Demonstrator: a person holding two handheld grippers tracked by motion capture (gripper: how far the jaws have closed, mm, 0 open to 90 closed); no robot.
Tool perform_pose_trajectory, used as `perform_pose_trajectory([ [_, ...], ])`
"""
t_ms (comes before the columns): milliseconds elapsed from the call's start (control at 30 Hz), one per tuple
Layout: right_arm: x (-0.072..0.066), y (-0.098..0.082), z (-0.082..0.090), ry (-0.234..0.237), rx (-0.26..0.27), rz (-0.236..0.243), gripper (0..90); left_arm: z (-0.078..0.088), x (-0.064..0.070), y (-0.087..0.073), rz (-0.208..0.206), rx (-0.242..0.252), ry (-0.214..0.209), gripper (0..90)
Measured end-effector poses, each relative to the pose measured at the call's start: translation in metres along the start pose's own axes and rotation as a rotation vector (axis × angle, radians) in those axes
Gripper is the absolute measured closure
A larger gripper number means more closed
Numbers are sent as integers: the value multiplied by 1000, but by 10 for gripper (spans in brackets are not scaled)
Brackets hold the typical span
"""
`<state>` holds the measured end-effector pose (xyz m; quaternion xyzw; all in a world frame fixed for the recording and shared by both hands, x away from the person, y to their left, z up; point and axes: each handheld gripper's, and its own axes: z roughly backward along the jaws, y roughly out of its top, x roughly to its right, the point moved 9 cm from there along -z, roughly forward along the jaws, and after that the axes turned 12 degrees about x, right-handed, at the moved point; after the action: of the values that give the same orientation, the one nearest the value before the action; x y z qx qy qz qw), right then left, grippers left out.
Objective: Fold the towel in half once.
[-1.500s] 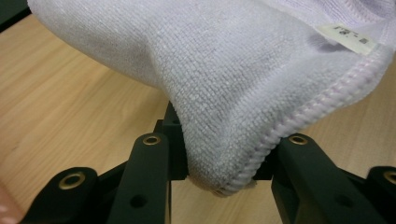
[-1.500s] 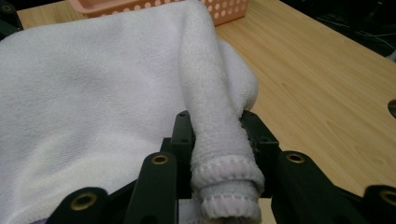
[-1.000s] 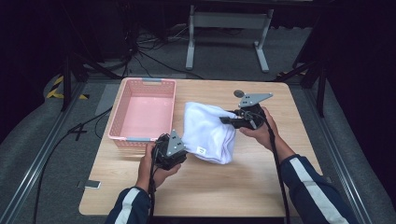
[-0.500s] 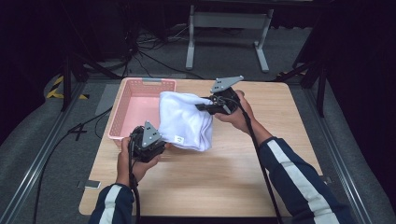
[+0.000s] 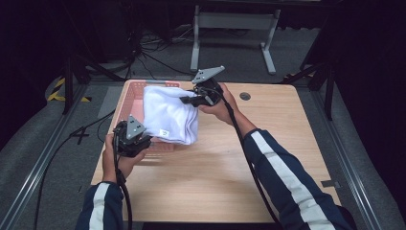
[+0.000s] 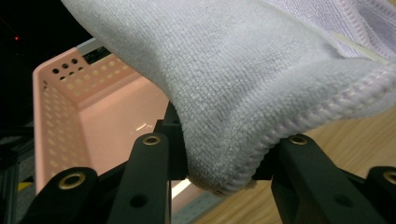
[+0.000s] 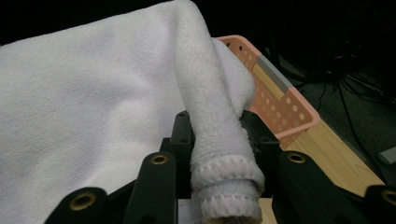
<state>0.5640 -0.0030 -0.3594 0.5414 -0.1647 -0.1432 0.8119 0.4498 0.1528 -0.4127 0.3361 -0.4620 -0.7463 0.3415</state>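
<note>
Both grippers are clamped on a folded white terry-cloth towel (image 5: 170, 116), the left gripper (image 5: 135, 138) on its near corner, the right gripper (image 5: 191, 99) on its far edge. It hangs between them, partly over the pink perforated plastic basket (image 5: 130, 94) on the wooden table (image 5: 268, 143).

The person wears dark blue sleeves (image 5: 297, 191) with a wide white stripe down each one. The left gripper (image 5: 143, 138) and right gripper (image 5: 187, 99) are black. Each has a grey three-cornered plate (image 5: 208, 74) with little holes on top, and a black cable (image 5: 242, 143) hangs from it. The jaws are black bars with round brass-coloured screws (image 6: 151, 140).
</note>
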Motion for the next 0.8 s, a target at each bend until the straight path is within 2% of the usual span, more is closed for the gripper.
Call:
perform_pose_trajectory([
  [67, -1, 5, -7, 1, 17, -6, 693, 3, -8, 0, 12, -8, 23, 671],
  [233, -5, 13, -26, 7, 31, -25, 694, 10, -26, -4, -7, -27, 61, 671],
  [300, -6, 15, -33, 9, 34, -31, 693, 12, -32, -6, 14, -29, 67, 671],
  [367, -8, 15, -41, 7, 33, -29, 693, 12, -38, -10, 14, -39, 79, 671],
  [467, -9, 12, -50, 1, 24, -24, 692, 9, -42, -15, 25, -47, 87, 670],
  [633, -8, 10, -60, -8, 21, -41, 689, 7, -49, -22, 36, -66, 95, 667],
  [667, -8, 9, -65, -9, 14, -44, 688, 5, -54, -25, 76, -54, 97, 666],
  [700, -8, 8, -67, -10, 12, -47, 686, 3, -56, -27, 88, -52, 105, 665],
  [800, -6, 5, -76, -21, -1, -49, 681, -2, -58, -35, 83, -72, 105, 663],
])
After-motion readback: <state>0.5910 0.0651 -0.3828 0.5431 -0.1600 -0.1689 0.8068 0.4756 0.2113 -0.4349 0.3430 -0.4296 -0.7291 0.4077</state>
